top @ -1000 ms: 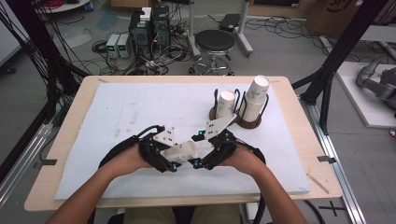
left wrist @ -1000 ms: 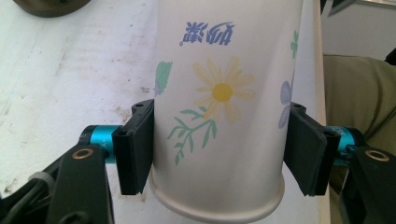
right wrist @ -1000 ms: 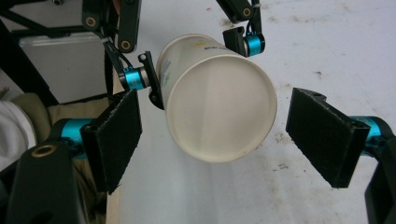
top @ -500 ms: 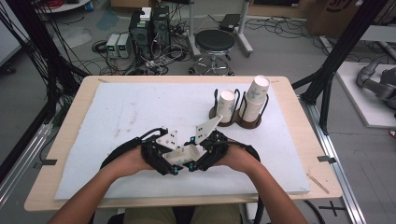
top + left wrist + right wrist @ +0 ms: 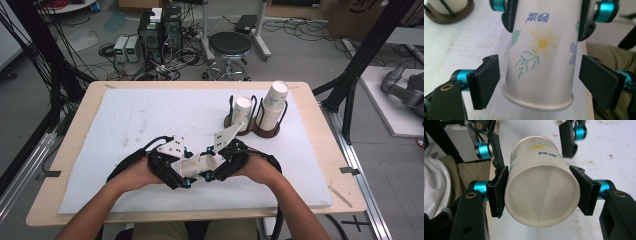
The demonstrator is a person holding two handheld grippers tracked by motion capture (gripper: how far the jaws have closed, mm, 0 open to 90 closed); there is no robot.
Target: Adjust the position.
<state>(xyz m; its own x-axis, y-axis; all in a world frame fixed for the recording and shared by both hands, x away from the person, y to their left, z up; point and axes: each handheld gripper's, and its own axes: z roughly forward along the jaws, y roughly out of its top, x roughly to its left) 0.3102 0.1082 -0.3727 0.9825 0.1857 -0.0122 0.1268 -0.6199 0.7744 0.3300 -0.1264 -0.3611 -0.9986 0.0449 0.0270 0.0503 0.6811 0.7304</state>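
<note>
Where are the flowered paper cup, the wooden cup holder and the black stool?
flowered paper cup (image 5: pixel 541 57), left gripper view, its printed side.
wooden cup holder (image 5: pixel 267 132), high view, its base rim.
black stool (image 5: pixel 229 43), high view, its seat.

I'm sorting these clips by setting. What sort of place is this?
Most likely a lab or workshop, not a home: black frame poles stand around the table, and computer boxes sit among loose cables on the bare floor.

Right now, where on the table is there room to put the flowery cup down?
The white mat lies bare across its left and far-left parts. It's crowded at the far right by the cup holder, and near the front where both grippers meet around the paper cup.
</note>
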